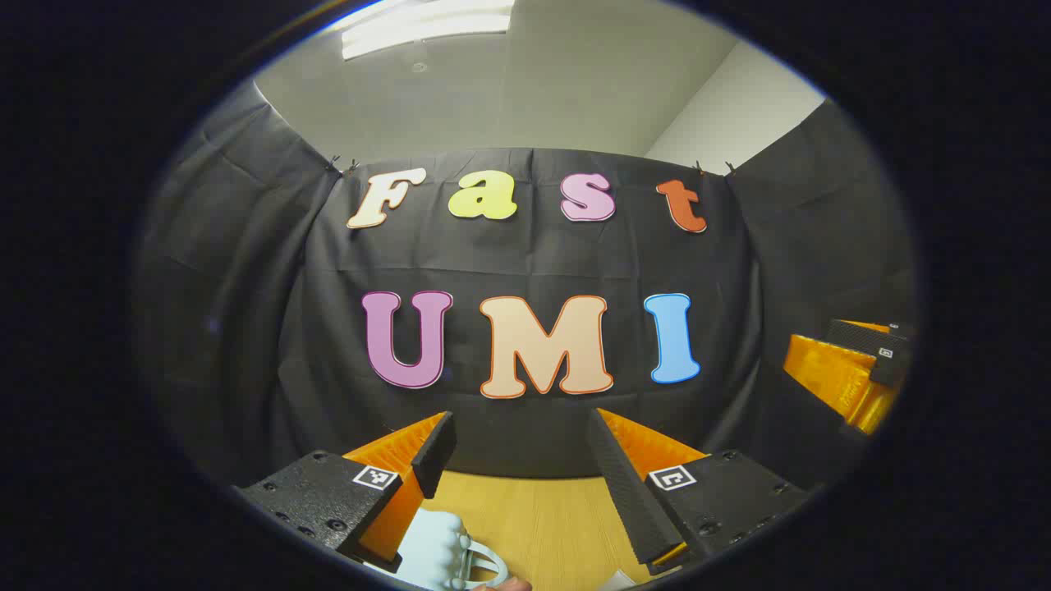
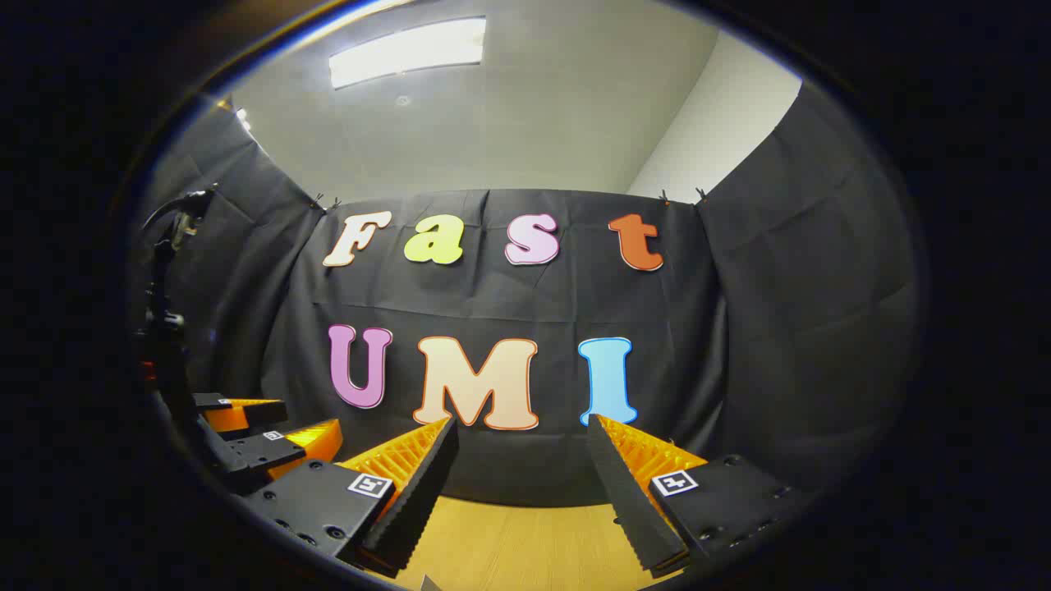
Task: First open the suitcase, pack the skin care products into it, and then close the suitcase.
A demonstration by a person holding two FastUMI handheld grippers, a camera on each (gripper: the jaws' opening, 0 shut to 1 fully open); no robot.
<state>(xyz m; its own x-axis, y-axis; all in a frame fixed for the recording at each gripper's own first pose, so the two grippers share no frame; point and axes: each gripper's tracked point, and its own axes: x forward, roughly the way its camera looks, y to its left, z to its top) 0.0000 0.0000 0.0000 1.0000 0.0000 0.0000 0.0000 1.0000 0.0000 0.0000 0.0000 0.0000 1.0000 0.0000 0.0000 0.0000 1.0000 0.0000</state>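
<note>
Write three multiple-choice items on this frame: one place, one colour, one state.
1. In the left gripper view, where is the pale blue object?
A. High on the wall
B. At the bottom edge, beside a finger of the left tool
C. Between the fingers of the far tool

2. What colour is the table?
A. White
B. Green
C. Light wood tan

3. How does the right tool stand?
A. Open, with nothing between its fingers
B. Shut on a bottle
C. Shut and empty

Key: 1 B, the object sits low in the view against that finger. 2 C, wood grain shows between the fingers. 3 A, a wide gap between the fingers shows wall and table.
</note>
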